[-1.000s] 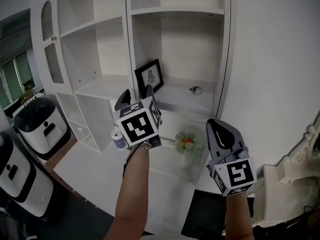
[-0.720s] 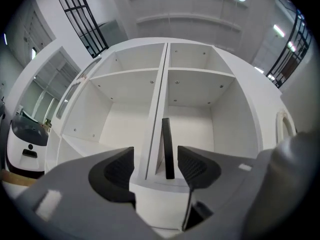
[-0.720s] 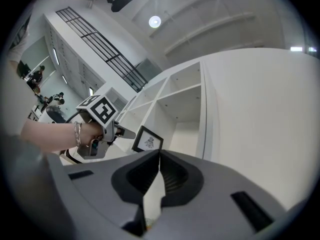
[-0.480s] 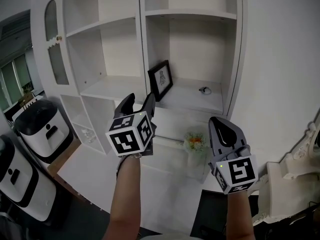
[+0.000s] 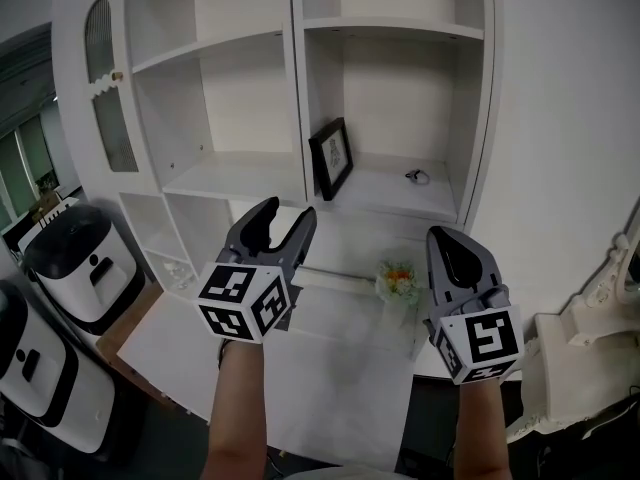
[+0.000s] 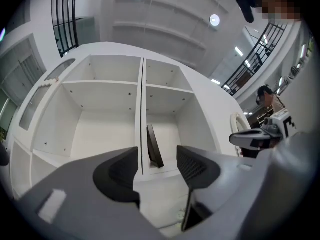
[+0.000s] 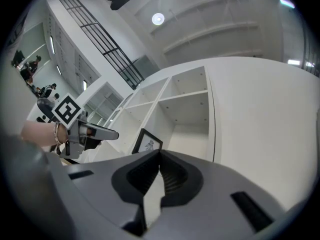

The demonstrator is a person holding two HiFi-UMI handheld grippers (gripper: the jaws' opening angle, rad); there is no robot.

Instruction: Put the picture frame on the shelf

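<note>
Since the picture frame (image 5: pixel 331 158) already stands on the shelf (image 5: pixel 385 196), leaning against the upright divider at the shelf's left end, the task looks done, as far as can be judged. Below and in front of the shelf, the left gripper (image 5: pixel 286 218) has its jaws apart with nothing between them. The right gripper (image 5: pixel 446 240) has its jaws together, empty. Nothing seems left but to draw both grippers away.

Head view: high, tilted steeply down, facing white shelf unit (image 5: pixel 298 88), moderately near. Left gripper view: low, aimed upward along own jaws into same shelves. Right gripper view: likewise, from further right. Shared by all: picture frame (image 5: pixel 331 158)
</note>
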